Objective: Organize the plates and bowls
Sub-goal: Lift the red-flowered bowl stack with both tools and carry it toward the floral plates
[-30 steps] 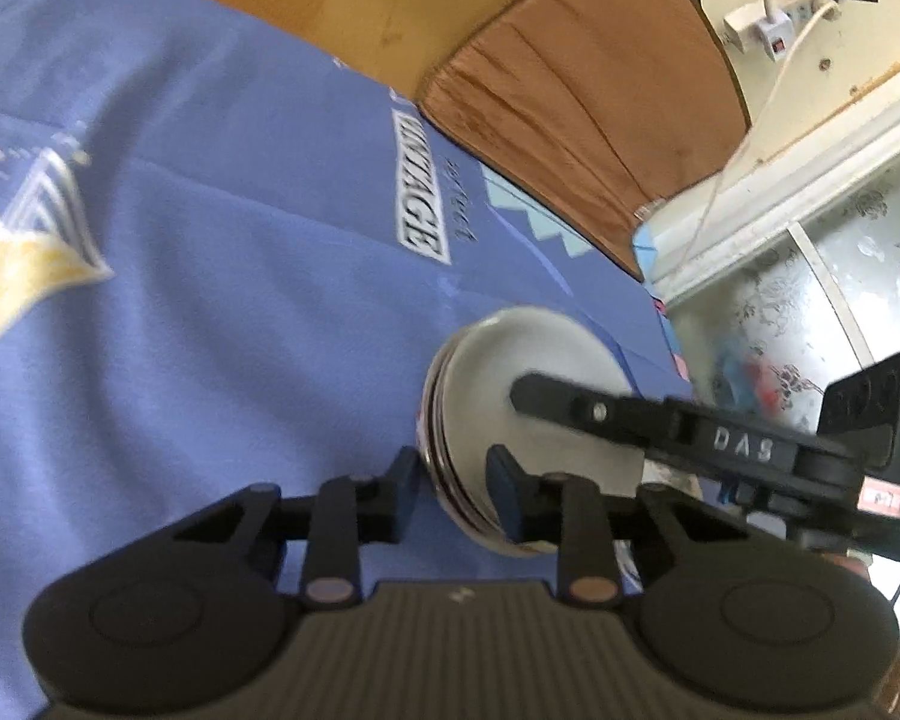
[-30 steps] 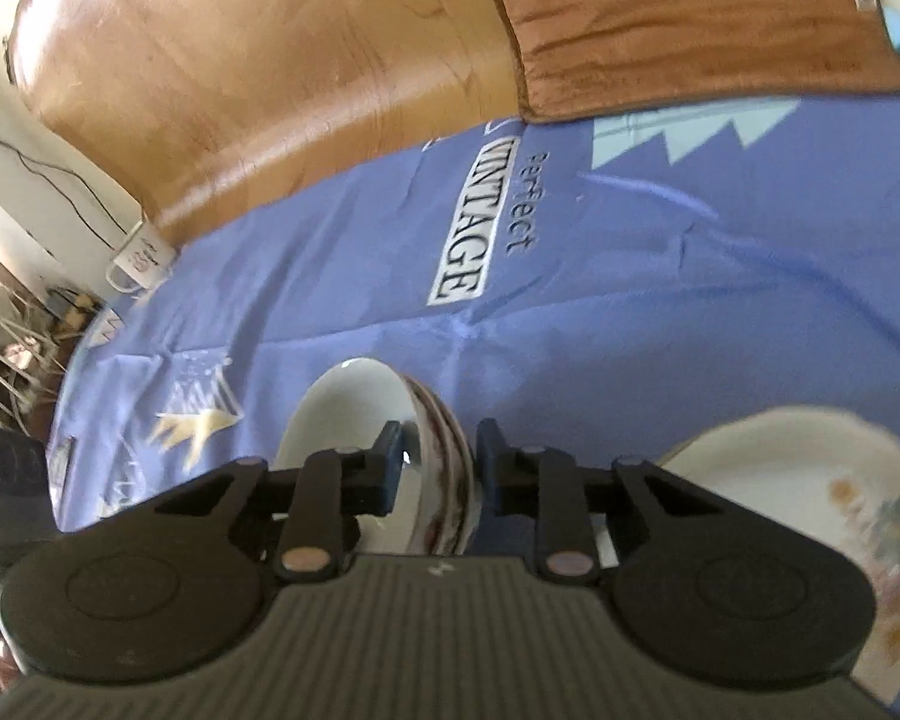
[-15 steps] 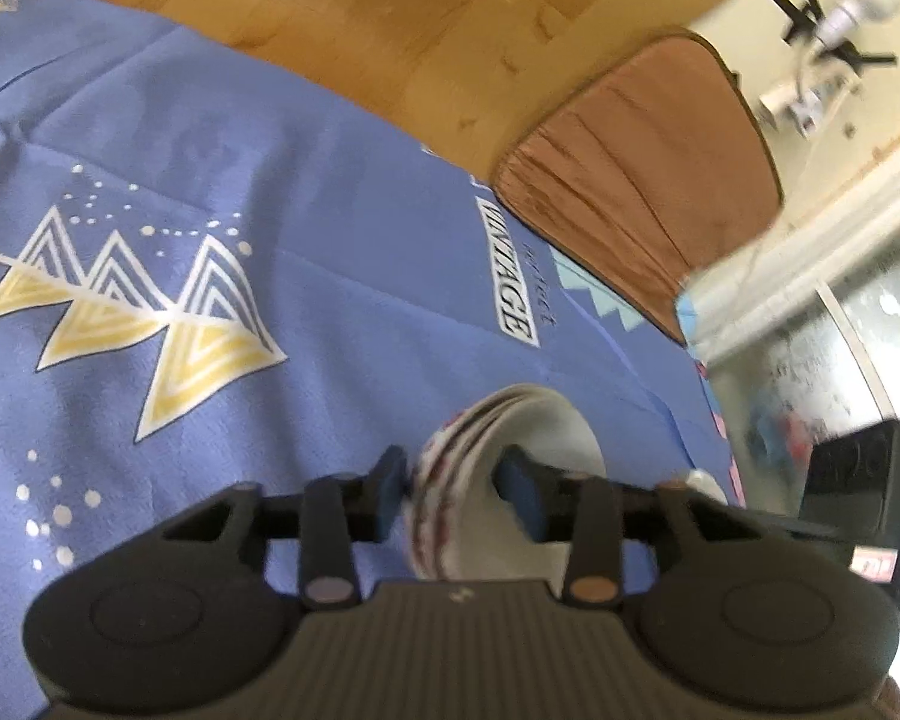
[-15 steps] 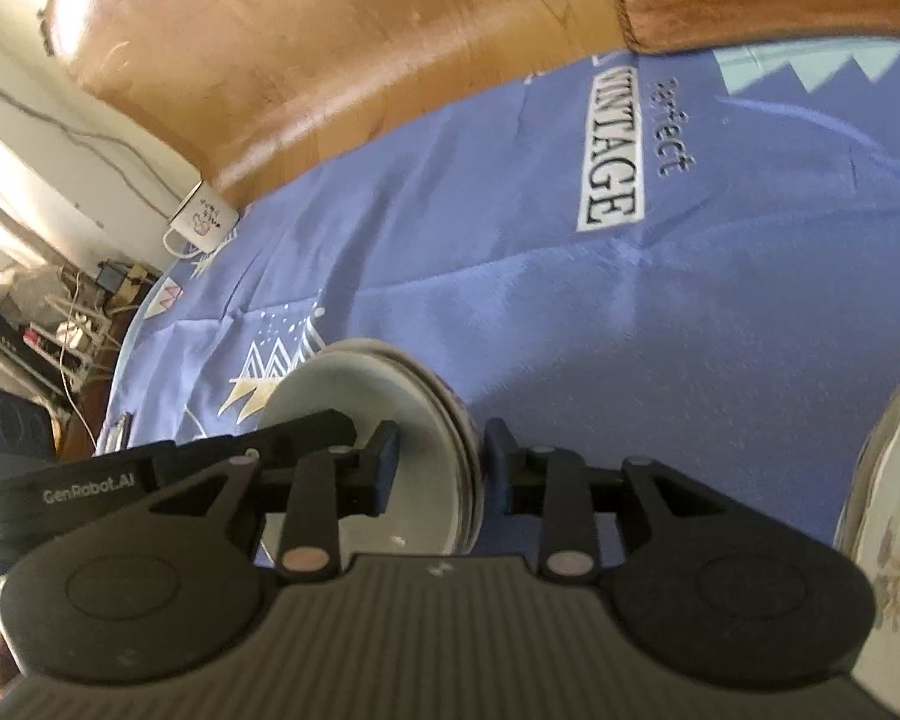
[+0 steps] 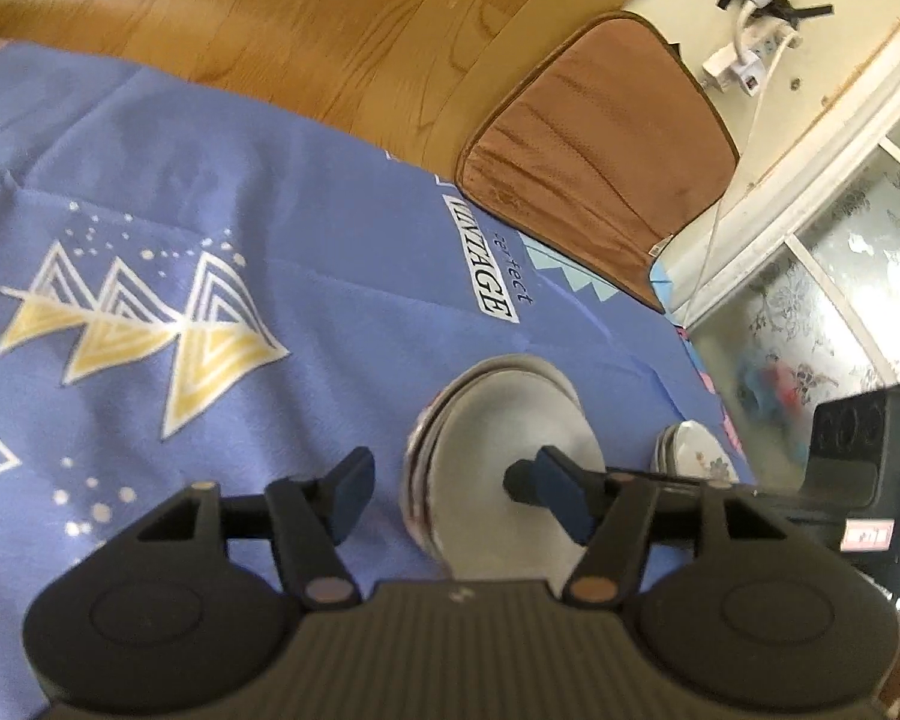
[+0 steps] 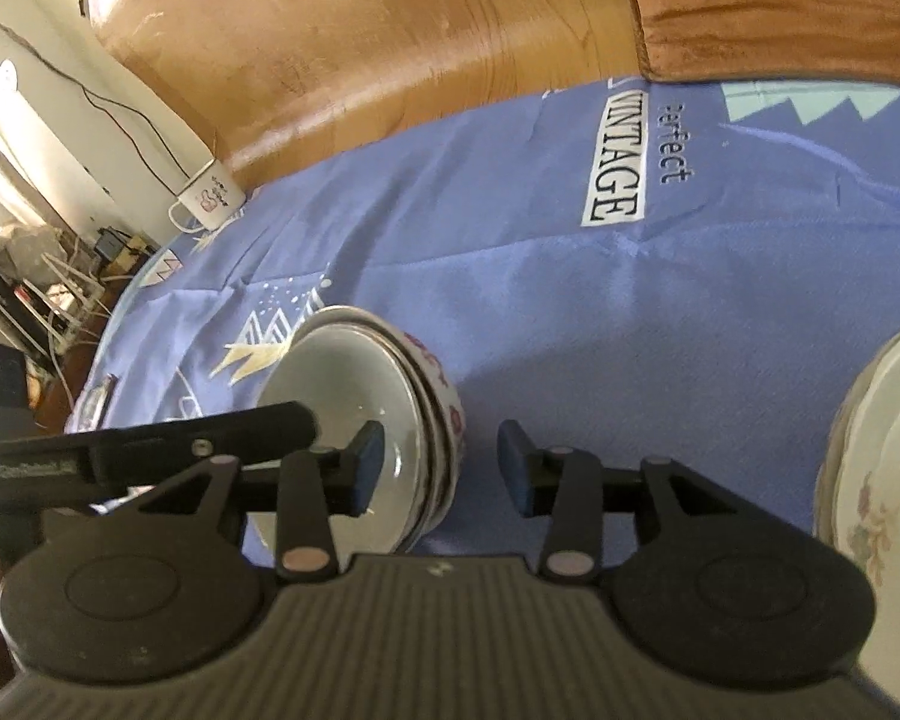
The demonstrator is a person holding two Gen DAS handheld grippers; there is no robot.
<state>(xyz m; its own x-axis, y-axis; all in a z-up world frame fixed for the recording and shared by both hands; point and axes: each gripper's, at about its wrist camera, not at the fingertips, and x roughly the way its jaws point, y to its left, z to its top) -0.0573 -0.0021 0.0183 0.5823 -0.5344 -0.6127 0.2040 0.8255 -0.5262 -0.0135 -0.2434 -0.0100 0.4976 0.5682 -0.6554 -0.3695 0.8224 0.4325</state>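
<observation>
A stack of nested white bowls with red flower pattern [image 5: 498, 450] [image 6: 384, 414] sits on the blue tablecloth [image 5: 240, 390]. My left gripper [image 5: 450, 489] is open, its jaws straddling the near rim of the stack, one inside, one outside. My right gripper [image 6: 441, 471] is open too and straddles the rim from the opposite side. A stack of white floral plates [image 6: 876, 480] sits to the right of the bowls and also shows small in the left wrist view [image 5: 693, 453].
A brown cushion [image 5: 594, 156] lies at the far edge of the cloth on the wooden floor [image 5: 270, 18]. A white enamel mug [image 6: 207, 198] stands at the cloth's far left corner. A wall, window and power strip [image 5: 750, 54] are at the right.
Both grippers were shut on the bowl stack's rim and carried it left across the cloth. Now both have opened and the stack rests on the cloth.
</observation>
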